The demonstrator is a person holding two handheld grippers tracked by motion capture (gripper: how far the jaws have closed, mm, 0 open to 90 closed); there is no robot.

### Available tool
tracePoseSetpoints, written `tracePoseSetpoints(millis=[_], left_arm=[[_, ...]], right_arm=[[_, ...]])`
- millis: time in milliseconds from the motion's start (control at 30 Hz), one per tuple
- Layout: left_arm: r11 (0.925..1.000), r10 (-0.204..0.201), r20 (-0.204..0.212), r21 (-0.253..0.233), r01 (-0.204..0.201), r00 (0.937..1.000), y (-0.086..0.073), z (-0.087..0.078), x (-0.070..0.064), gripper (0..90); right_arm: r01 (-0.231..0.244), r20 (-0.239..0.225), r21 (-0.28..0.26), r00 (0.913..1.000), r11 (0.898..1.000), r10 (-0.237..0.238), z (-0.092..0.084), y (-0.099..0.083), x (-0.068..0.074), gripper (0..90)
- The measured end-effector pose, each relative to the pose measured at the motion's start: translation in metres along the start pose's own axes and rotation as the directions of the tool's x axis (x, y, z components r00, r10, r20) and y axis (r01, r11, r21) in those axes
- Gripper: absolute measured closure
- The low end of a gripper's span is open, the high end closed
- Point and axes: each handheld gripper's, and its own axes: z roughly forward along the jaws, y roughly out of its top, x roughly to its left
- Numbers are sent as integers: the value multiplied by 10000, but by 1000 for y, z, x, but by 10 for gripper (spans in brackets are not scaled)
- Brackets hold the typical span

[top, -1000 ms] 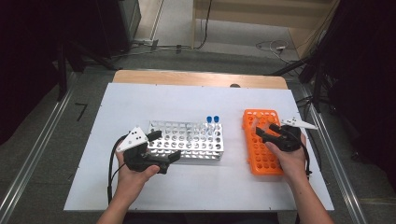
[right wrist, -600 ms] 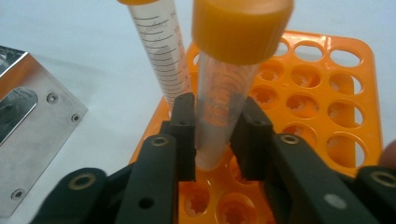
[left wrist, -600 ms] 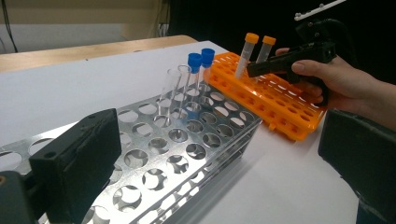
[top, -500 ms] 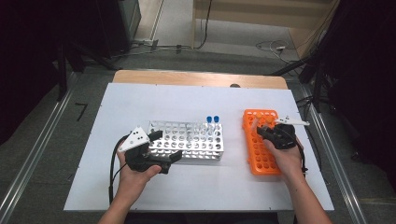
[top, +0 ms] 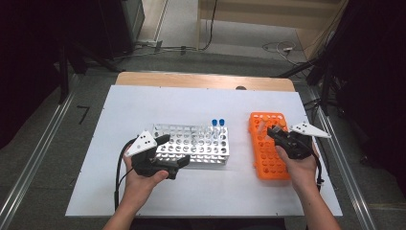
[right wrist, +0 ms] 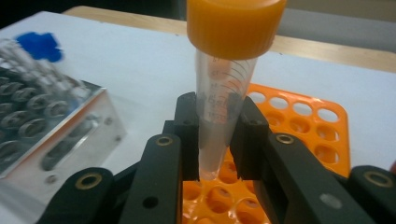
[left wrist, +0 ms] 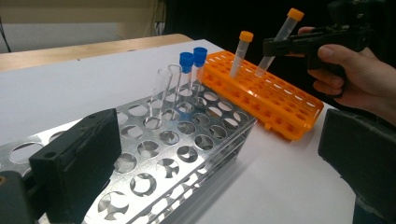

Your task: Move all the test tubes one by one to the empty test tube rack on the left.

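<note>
While the high view looks down, the right gripper (top: pixel 274 132) hangs over the orange rack (top: pixel 268 165). Seen from the left gripper view, its jaws clamp a clear conical tube (left wrist: pixel 278 43), orange-capped, tilted above the rack's round holes, beside a metal rack (left wrist: pixel 187 154). Up close, the right gripper view shows ribbed cap, printed graduations, pads pressing

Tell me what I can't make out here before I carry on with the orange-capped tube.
- Held tube: its tip, right gripper view, is hidden between the right tool's pads.
- Orange rack: high view, the right tool and hand cover the holes under the tube.
- Left tool: left gripper view, jaws cut off by the bottom edge; no grip visible.
- Metal rack: blurred in the right gripper view.
- Tube markings: too blurred to read.
</note>
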Motion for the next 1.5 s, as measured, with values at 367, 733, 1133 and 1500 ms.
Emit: tracePoseSetpoints(millis=[367,733,1133,1500], left_arm=[[9999,169,275,32,-170,9995,0,2,-9,0],[9991,370,620,169,-382,9974,0,6,-21,0],[9985,506,940,161,-524,9943,2,10,-30,10],[9981,578,1275,134,-600,9902,3,14,-38,45]], right_arm=[[567,-1366,18,9890,9984,-559,-22,-16,39,724],[1171,-2715,-134,9554,9930,-1163,-28,-21,75,724],[1655,-3747,-94,9138,9862,-1569,-25,-24,107,724],[2208,-4414,-177,8734,9752,-2058,-21,-28,133,723]])
